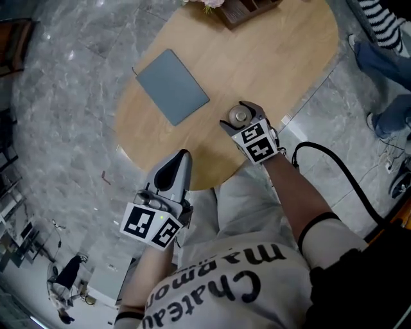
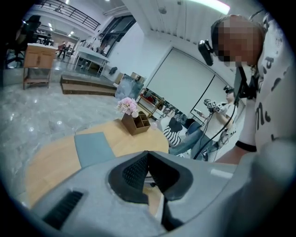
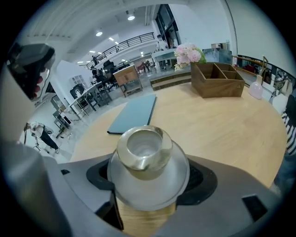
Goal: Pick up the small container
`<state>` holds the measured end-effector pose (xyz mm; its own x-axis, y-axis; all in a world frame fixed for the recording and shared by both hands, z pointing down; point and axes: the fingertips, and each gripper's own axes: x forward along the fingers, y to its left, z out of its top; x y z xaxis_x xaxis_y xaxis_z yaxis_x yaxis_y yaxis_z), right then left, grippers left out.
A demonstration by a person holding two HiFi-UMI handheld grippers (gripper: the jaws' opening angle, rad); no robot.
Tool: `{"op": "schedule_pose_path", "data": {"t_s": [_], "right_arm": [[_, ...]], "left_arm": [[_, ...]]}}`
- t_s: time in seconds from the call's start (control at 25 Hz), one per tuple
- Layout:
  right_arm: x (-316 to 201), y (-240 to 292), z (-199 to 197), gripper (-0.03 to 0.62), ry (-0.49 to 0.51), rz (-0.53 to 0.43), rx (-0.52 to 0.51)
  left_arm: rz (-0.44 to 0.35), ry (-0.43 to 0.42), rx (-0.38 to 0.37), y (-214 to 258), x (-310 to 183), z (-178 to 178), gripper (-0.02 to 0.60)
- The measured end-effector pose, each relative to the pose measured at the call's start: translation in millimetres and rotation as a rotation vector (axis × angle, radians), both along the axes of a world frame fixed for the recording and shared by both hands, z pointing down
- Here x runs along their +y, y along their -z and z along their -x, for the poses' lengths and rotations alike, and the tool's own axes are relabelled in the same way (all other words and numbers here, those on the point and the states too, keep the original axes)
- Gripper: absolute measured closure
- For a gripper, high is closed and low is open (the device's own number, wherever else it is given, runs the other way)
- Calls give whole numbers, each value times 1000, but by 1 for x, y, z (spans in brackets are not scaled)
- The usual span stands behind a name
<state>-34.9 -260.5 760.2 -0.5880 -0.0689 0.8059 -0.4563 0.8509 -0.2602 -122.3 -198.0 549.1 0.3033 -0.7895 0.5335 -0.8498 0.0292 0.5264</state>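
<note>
Far over on the left, saw grey stone floor [image 1: 58, 115]. Next to that, found the left gripper [image 1: 182, 156] low by the near edge of the round wooden table [image 1: 282, 58], with its jaws shut together and nothing between them. Spotted its cube [image 1: 151, 225] with black and white squares close to the body of the person holding it. Up and a bit to the right, saw a flat blue-grey pad [image 1: 172, 86] lying on the table, well apart from both grippers. In the middle, found the small container [image 1: 239, 116], a frosted little jar with a shiny silver top. Saw the right gripper [image 1: 243, 114] closed on it, with one dark pad pressed on each side of the round belly. Found it upright over the wood, near the close edge of the table. Could not tell about any gap under its bottom. Further back, at the far side of the table, saw pink flowers [image 1: 209, 4] just beside a brown wooden box [image 1: 247, 9] with slots. Off to the right, saw a black cable [image 1: 340, 170] looping out from the right arm, and someone in a striped top [image 1: 379, 22] beside the table
</note>
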Motion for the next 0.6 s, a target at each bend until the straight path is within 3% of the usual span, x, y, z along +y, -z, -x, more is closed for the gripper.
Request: {"op": "schedule_pose_path", "data": {"t_s": [0.32,0.44,0.6], "right_arm": [[12,73,-2,252,-63,9,-51],[14,124,-1,252,-95,-40,-107],[2,197,-2,252,-170,-147,-189]], "left_arm": [[13,64,-4,15,20,11,568],[-2,98,8,36,31,13,568],[-89,104,23,70,35,18,568]]}}
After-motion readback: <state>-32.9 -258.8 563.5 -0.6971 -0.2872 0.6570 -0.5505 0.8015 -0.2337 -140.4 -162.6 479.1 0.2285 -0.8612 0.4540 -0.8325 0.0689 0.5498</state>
